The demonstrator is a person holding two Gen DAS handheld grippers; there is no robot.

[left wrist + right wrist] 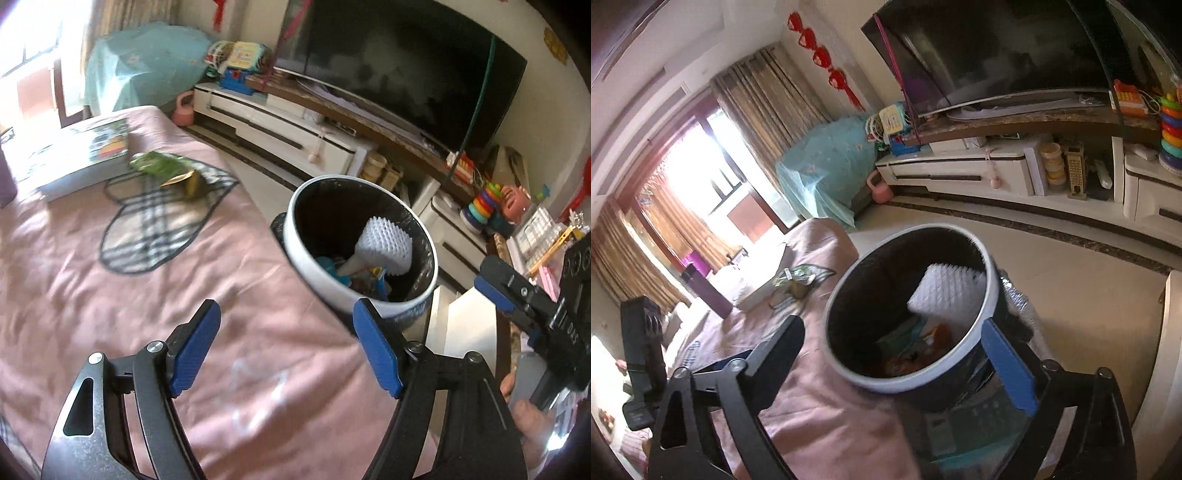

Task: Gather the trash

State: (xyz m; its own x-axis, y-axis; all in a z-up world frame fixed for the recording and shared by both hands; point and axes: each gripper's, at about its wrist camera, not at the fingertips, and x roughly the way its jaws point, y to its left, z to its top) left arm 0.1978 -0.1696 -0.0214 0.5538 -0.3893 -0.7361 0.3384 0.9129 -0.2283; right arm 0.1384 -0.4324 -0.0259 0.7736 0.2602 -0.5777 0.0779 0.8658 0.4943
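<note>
Left wrist view: the left gripper [286, 345] hangs over a pink cloth-covered tabletop [110, 295], its jaws spread wide with nothing between the blue pads [195, 347]. Just past the right pad stands a white-rimmed trash bin [360, 240] lined with a black bag, beside the tabletop's edge. Inside it lie a white foam fruit net [384, 245] and some colourful wrappers [365, 278]. Farther back on the cloth, a green snack wrapper [159, 164] and a gold-coloured packet [188, 182] rest next to a flat white box [74, 158]. The right gripper [495, 291] shows at the right edge, held by a hand [528, 417].

In the right wrist view, the right gripper [905, 350] points down at the bin [849, 369], jaws wide apart and empty, the rim lying between them. A purple bottle [705, 288] stands upright on the tabletop near the box. A television [997, 48] hangs above a white cabinet [960, 173].
</note>
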